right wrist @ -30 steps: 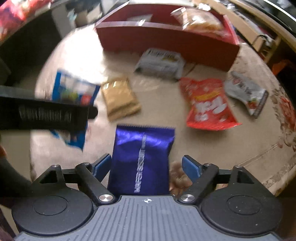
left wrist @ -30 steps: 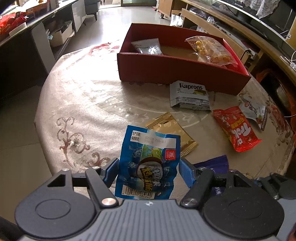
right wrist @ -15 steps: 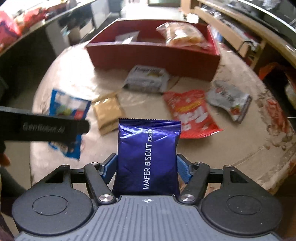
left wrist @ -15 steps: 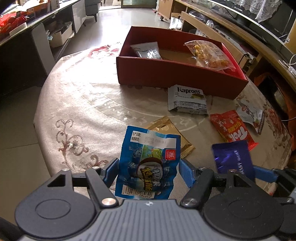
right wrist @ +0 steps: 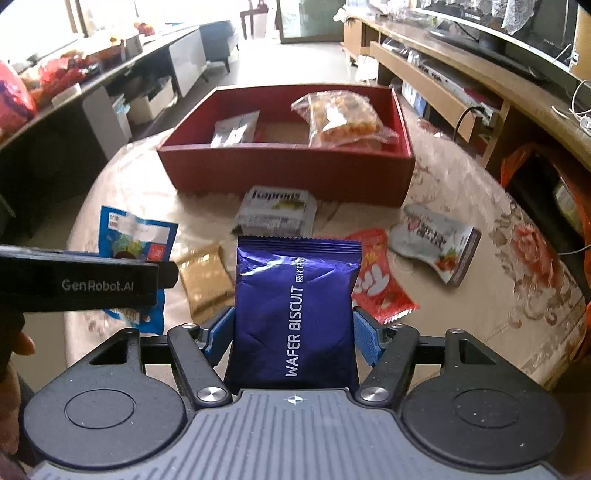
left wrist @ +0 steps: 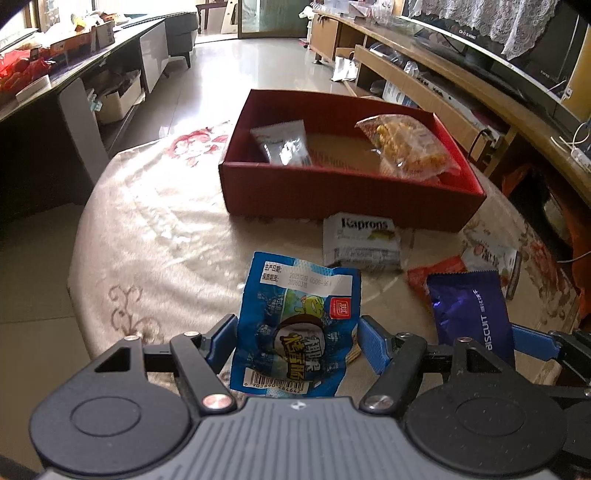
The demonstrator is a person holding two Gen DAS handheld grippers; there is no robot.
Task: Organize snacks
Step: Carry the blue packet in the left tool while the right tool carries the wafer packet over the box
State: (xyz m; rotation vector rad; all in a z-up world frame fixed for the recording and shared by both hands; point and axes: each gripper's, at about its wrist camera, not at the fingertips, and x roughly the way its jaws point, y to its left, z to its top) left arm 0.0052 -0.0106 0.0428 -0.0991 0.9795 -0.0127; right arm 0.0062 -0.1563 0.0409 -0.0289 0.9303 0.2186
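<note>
Between the right tool's [right wrist: 293, 334] pads, a gripped purple wafer packet [right wrist: 295, 310]; left tool [left wrist: 295, 341] likewise clamped on a blue packet [left wrist: 295, 332]

Glossy crinkled foil on the purple wafer packet [right wrist: 295, 306] — matt red card box [right wrist: 291, 168], sheeny patterned tablecloth [left wrist: 166, 236].

Daylight pours in from the far glass door [left wrist: 258, 18], washing out the pale floor [left wrist: 236, 74] and leaving soft glare on the counter [left wrist: 166, 229] cloth. Both views are sharp at the centre, though fisheye bending curves the furniture at the edges and darkens the corners. The purple wafer packet [right wrist: 295, 306] catches shiny foil highlights.
</note>
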